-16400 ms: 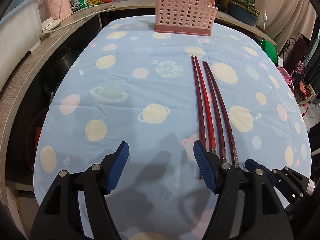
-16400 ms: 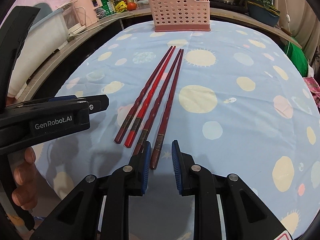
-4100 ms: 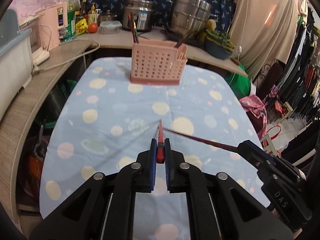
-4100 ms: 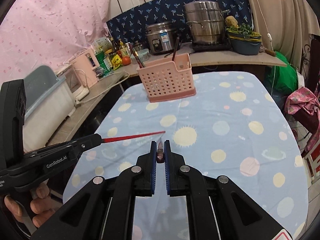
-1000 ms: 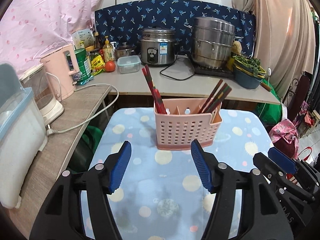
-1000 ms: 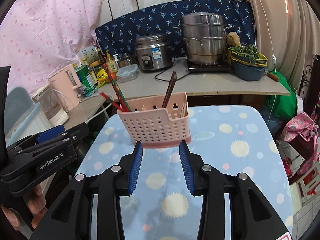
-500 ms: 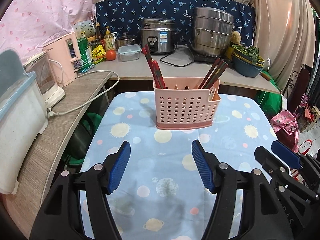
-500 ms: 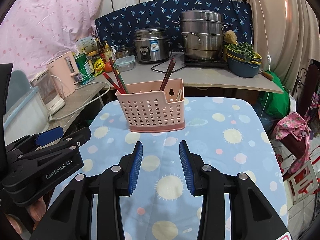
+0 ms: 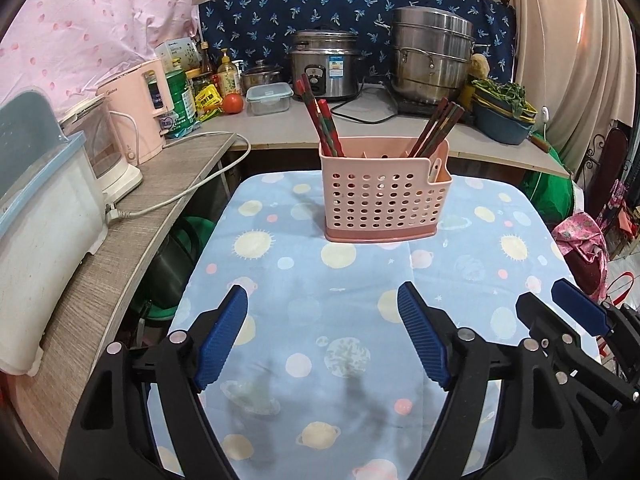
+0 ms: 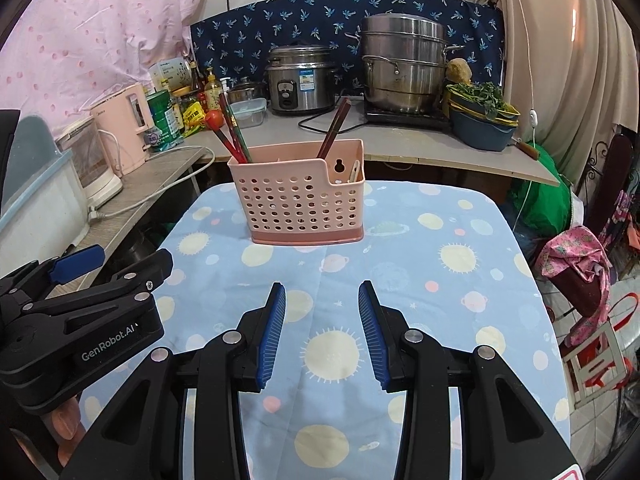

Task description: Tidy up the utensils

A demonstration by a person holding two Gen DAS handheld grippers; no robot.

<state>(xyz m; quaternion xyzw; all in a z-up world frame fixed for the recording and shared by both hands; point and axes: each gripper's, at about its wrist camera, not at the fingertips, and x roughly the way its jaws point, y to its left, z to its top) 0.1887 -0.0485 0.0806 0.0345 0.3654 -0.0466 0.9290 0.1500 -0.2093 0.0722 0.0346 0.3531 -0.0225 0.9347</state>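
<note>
A pink perforated utensil basket (image 9: 384, 200) (image 10: 298, 204) stands at the far end of the blue planet-print table. Red chopsticks (image 9: 320, 120) (image 10: 232, 132) lean out of its left compartment. Darker brown chopsticks (image 9: 438, 128) (image 10: 334, 128) lean out of its right side. My left gripper (image 9: 322, 332) hangs over the near cloth, its jaws opening wide with nothing between them. My right gripper (image 10: 322, 328) is open too, narrower, and holds nothing. Each gripper shows at the edge of the other's view.
A wooden counter (image 9: 132, 208) runs along the left with a white cable, a pink kettle (image 9: 138, 112) and a plastic bin (image 9: 36, 216). Behind the table a shelf carries a rice cooker (image 9: 324, 68) and a steel steamer (image 9: 432, 60). Bags lie on the floor at right.
Both grippers have drawn back from the basket and sunk toward the table. The left gripper's jaws have spread wider. The right gripper's jaws keep the same gap.
</note>
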